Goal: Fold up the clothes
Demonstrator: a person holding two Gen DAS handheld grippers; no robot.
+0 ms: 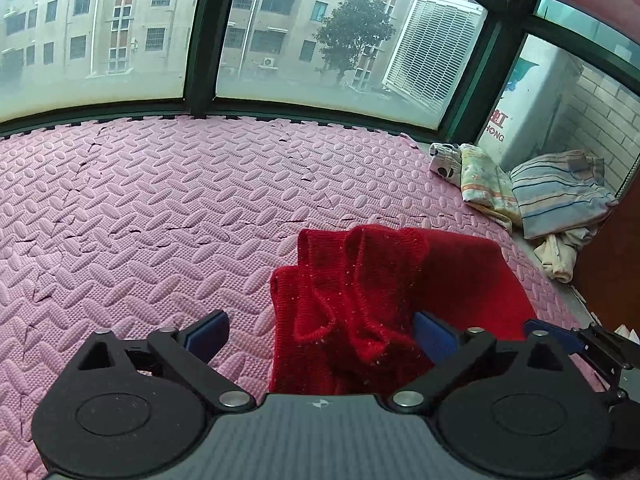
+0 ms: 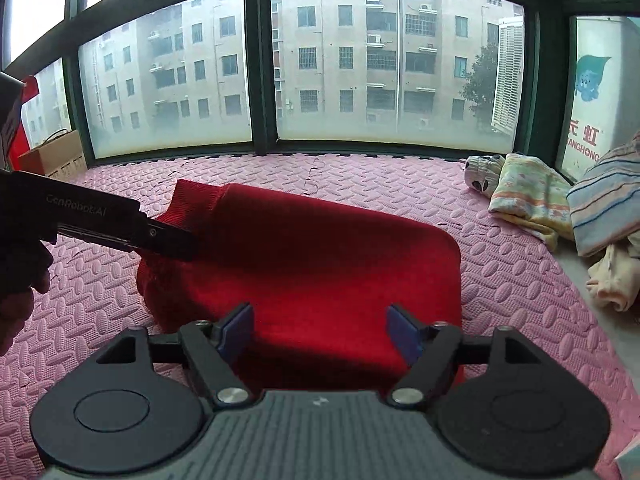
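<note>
A red knitted garment [image 2: 320, 264] lies folded on the pink foam mat [image 2: 500, 264]. In the left wrist view its bunched ribbed end [image 1: 352, 296] lies between and ahead of my open left gripper [image 1: 320, 330]; the right blue pad [image 1: 432, 336] touches the cloth. My right gripper [image 2: 320, 330] is open, its jaws standing over the garment's near edge. The left gripper also shows in the right wrist view [image 2: 168, 240], its tip at the garment's left end. The right gripper's tip shows in the left wrist view [image 1: 560, 334].
A pile of other clothes lies at the far right: a striped piece [image 1: 560, 196], a yellow floral one [image 1: 484, 180] and a cream one [image 1: 560, 256]. Windows [image 2: 260, 80] run along the mat's far edge. A cardboard box [image 2: 52, 156] stands at the far left.
</note>
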